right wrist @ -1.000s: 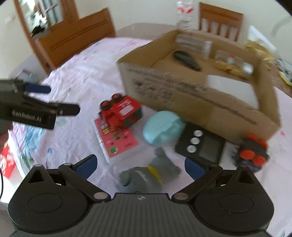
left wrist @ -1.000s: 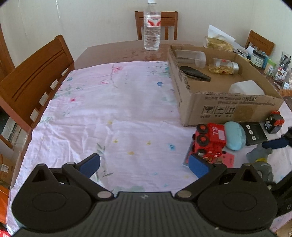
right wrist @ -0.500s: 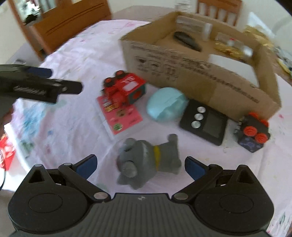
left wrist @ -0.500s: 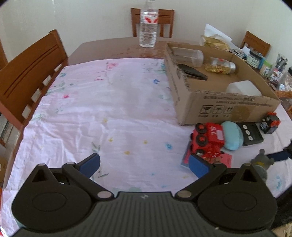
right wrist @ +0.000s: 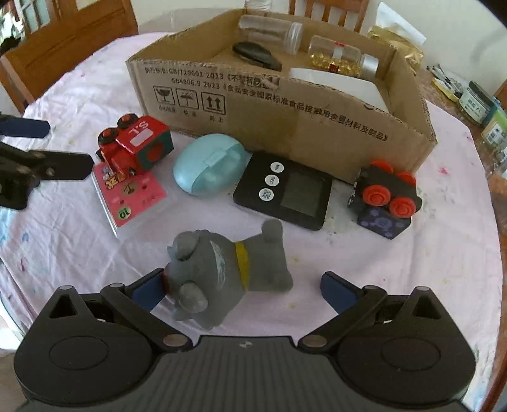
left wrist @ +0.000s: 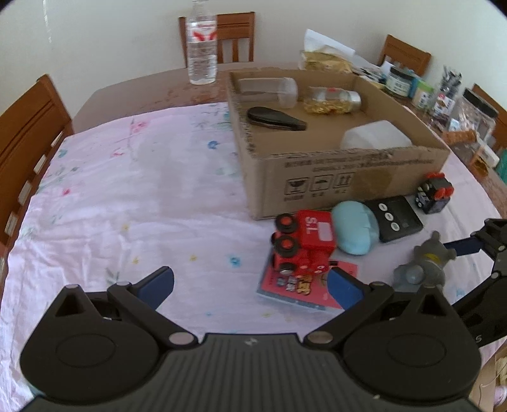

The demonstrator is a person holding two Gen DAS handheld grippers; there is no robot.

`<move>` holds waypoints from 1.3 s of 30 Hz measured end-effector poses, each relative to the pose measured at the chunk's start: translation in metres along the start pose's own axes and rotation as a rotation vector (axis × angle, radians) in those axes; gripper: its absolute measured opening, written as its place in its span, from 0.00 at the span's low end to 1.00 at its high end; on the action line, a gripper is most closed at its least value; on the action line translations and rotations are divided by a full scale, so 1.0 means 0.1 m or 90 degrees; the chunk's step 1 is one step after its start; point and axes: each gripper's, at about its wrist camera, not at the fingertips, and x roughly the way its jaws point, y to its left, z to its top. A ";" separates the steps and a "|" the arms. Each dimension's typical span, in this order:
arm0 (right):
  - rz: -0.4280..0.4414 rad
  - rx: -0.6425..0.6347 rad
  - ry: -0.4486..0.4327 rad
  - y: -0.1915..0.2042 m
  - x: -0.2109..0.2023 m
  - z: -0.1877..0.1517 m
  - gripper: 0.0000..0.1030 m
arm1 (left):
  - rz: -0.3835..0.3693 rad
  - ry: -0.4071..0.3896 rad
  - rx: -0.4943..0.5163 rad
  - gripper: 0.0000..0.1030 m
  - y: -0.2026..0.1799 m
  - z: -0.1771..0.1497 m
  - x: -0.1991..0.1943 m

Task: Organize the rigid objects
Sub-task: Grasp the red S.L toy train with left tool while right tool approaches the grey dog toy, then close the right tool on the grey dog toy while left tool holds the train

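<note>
White tub (left wrist: 374,136) half behind box wall (left wrist: 348,177)

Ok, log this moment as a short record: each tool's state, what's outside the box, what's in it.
left tool: open, holding nothing
right tool: open, around grey dog figure
box: holds two jars, dark case, white container
outside box: red train, pink card, blue case, black timer, black block car

Cardboard box (right wrist: 285,107) on the table, holding two jars (right wrist: 272,30), a flat case (right wrist: 256,57) and a tub (right wrist: 342,82). Before its near wall, left to right: toy truck (right wrist: 136,145) on a card (right wrist: 130,196), oval case (right wrist: 209,164), timer (right wrist: 285,190), wheeled block (right wrist: 385,198). Toy dog (right wrist: 218,275) lies nearest, between the right gripper's (right wrist: 242,291) spread fingers.
</note>
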 end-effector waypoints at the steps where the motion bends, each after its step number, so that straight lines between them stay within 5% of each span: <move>1: 0.001 -0.001 -0.002 0.00 0.00 -0.01 1.00 | -0.001 0.001 0.006 0.99 -0.03 0.01 0.02; 15: 0.006 -0.011 -0.061 0.02 -0.09 -0.25 1.00 | -0.001 -0.009 -0.008 0.95 -0.29 0.17 0.27; 19: 0.010 -0.017 -0.067 0.02 -0.10 -0.28 1.00 | -0.008 -0.005 -0.017 0.78 -0.31 0.18 0.31; 24: 0.013 -0.021 -0.074 0.00 -0.10 -0.26 1.00 | -0.010 -0.012 -0.014 0.75 -0.34 0.21 0.34; 26: 0.014 -0.023 -0.076 0.00 -0.09 -0.25 1.00 | -0.016 -0.008 -0.011 0.61 -0.35 0.23 0.37; 30: 0.016 -0.027 -0.075 -0.01 -0.07 -0.23 1.00 | -0.014 -0.002 -0.001 0.49 -0.37 0.23 0.43; 39: 0.016 -0.027 -0.074 -0.01 -0.07 -0.22 1.00 | -0.013 -0.007 -0.002 0.47 -0.32 0.17 0.35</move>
